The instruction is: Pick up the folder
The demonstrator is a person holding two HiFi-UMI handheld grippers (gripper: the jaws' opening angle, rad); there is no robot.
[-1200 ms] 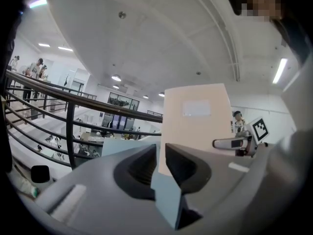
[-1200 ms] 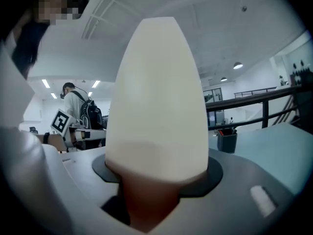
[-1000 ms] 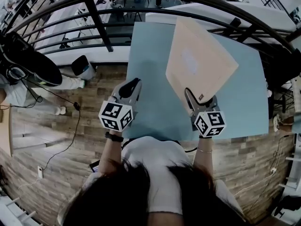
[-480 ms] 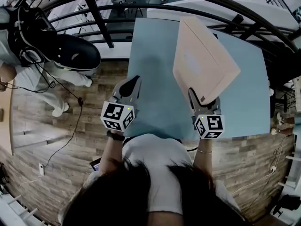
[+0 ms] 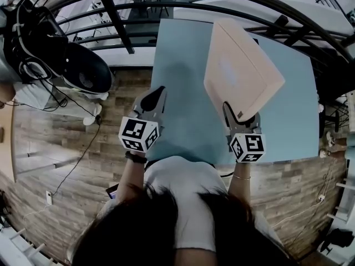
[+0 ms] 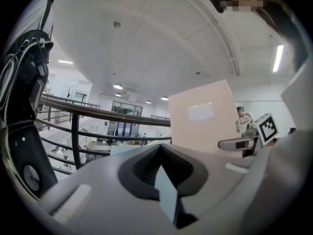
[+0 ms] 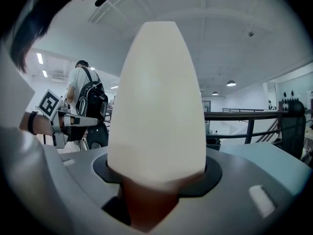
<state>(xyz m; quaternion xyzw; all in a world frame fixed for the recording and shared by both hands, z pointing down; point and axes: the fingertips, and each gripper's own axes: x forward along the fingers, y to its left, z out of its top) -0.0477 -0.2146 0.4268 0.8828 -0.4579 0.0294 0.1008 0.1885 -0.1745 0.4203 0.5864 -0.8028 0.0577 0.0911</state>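
Left claw (image 5: 160,92): part open a second earlier, now fully closed. It looked empty. A pale-blue sliver showed in its slit, and I could not tell whether that was the bench.

Right claw (image 5: 232,115): clamped on the near corner of the large cream cardboard folder (image 5: 241,65), jaws set wide around its thickness.

The folder stood tilted up over the right half of the bench and had barely shifted in that second. I judged it clear of the surface, so the pickup was done one-handed and the left claw had no part in it.

Below: flat light-blue bench (image 5: 183,65).

Beyond: dark curved metal railing (image 5: 122,26), a wood-plank floor (image 5: 50,148) with trailing cables, and a person with a black backpack (image 5: 55,60) who had moved along it.
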